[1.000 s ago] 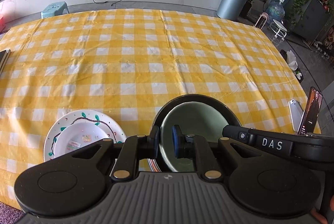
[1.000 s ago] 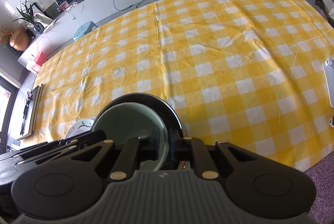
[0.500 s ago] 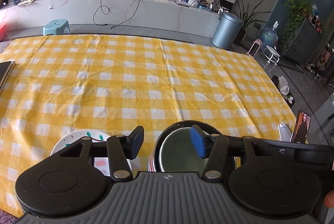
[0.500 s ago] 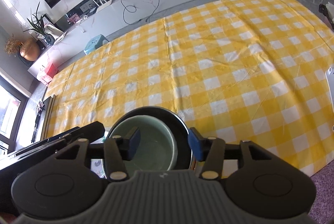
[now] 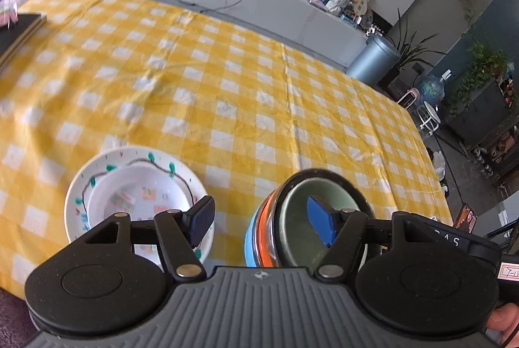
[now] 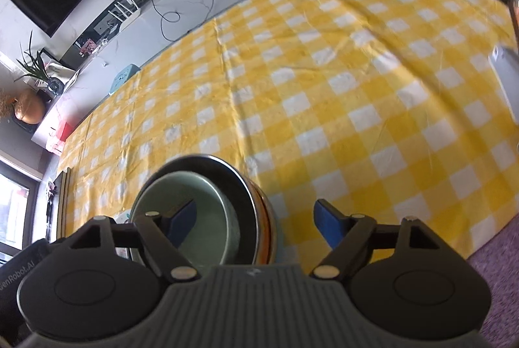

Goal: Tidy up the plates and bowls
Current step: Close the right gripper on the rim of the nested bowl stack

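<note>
Creased checked cloth (image 5: 259,94), glossy glazed green bowl (image 6: 207,218), matt ribbed plastic tongs (image 5: 259,221)

Left claw's grey body hides the near rim of the pale green bowl (image 5: 298,218); the white patterned plate (image 5: 97,172) is partly covered too. Far yellow checked table (image 6: 356,23) blurs.

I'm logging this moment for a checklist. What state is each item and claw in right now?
Left claw: open, holding nothing.
Right claw: open, holding nothing.
Green bowl: upright, empty, nested in the black bowl.
Black bowl: upright, holding the green bowl, with orange and blue bands on its side.
Small white bowl: upright, sitting on the white plate.
White plate: flat on the tablecloth.
Tablecloth: spread out, slightly wrinkled.
</note>
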Demonstrator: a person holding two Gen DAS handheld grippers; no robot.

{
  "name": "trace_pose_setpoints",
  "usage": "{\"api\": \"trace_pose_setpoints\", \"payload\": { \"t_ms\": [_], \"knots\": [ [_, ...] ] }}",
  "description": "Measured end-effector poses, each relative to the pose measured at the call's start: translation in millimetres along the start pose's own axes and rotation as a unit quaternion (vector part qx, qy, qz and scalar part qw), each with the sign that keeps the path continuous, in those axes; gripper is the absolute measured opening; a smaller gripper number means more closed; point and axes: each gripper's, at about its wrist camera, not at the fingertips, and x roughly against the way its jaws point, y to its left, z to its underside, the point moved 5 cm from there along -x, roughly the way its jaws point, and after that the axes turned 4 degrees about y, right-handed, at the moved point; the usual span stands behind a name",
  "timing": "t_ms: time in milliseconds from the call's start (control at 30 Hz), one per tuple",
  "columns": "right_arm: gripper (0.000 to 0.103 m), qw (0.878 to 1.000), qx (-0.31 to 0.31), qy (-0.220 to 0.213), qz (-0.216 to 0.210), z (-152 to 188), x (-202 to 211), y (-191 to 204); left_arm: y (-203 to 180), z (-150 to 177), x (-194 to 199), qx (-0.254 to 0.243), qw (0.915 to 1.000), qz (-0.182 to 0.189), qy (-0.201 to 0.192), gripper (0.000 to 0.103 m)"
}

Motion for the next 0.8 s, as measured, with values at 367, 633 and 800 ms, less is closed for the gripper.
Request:
{"api": "trace_pose_setpoints", "payload": {
  "t_ms": [367,633,800],
  "knots": [
    [0.075,0.997,0.041,0.001,0.073,7.2,-12.4,0.6,-2.4,10.0,-14.2,0.006,0.9996,-0.002,0.027,0.077],
    [0.074,0.998,0.024,0.001,0.065,3.9,-11.5,-4.4,-2.4,10.1,-18.5,0.010,0.9994,0.002,0.033,0.077],
    [0.074,0.999,-0.004,0.036,0.006,7.3,-20.5,-3.4,0.4,13.6,-29.9,0.034,0.9982,0.012,0.048,0.077]
  ]
}}
